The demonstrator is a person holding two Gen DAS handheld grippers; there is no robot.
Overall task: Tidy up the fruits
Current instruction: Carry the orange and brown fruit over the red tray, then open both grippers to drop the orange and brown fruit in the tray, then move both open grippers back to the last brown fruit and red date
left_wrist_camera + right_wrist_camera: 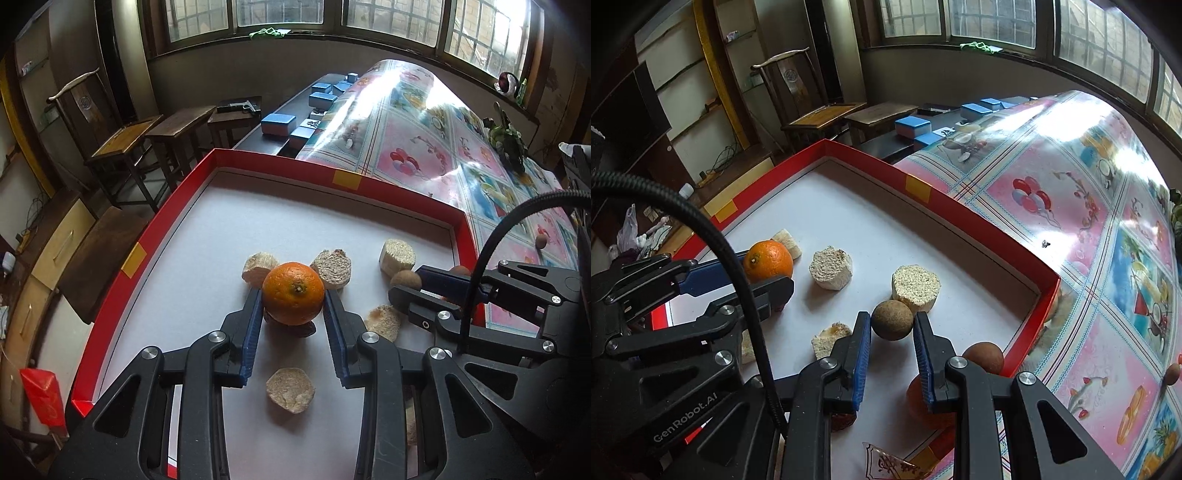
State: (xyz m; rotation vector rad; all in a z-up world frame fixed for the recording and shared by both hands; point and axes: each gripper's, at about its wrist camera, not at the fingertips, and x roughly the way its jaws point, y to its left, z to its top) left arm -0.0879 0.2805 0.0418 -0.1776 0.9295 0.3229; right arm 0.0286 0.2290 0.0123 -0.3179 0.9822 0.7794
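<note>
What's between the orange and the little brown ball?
In the right wrist view, a pale spongy chunk sits between the orange and the brown ball, on the white tray.

Orange: dimpled, slightly glossy peel. Brown round fruit: matt, finely rough skin. Pale cut chunks: coarse, grainy, dry-looking faces. Red tray: cardboard-like walls, matt white paper-like floor. Tablecloth: glossy printed plastic, strong glare seen. Gripper fingers: matt black plastic, ribbed blue pads, bright metal screws.
</note>
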